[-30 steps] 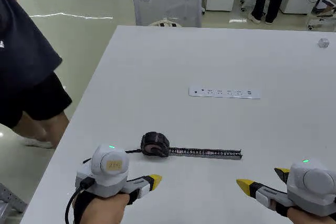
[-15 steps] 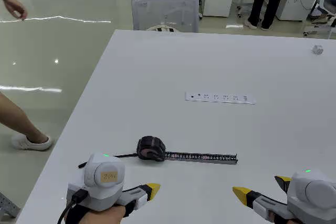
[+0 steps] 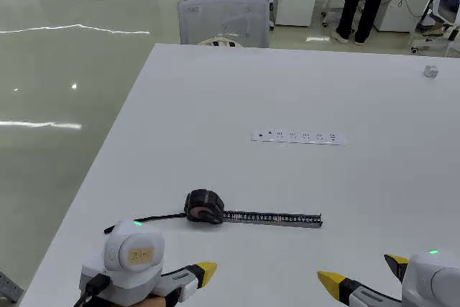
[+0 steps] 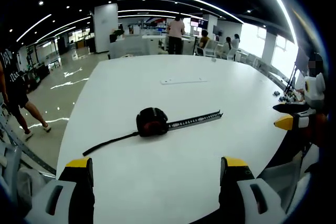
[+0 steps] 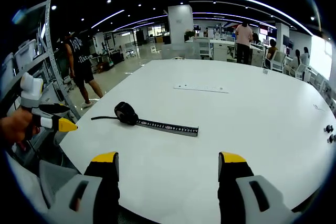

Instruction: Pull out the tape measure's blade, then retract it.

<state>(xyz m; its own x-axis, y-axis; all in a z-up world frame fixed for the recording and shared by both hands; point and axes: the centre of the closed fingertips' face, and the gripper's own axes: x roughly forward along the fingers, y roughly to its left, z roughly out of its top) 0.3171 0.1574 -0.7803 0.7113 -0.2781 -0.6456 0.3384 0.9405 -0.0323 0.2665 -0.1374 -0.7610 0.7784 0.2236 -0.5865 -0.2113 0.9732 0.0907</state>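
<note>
Where white table [image 3: 215, 106] meets near edge: left gripper [image 4: 156, 165] and right gripper [image 5: 170, 158], jaws spread wide, holding nothing. Power strip [image 3: 298, 136]: mid-table. Tape measure [image 3: 204, 206]: between grippers, further in, touching neither. Blade [image 3: 273, 218]: extended rightward, flat. Strap [image 3: 140, 221]: trailing left.

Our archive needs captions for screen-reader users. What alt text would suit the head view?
A black tape measure lies on a white table, its blade pulled out to the right. The left gripper and right gripper hover open by the near edge; a white power strip lies farther back.
</note>
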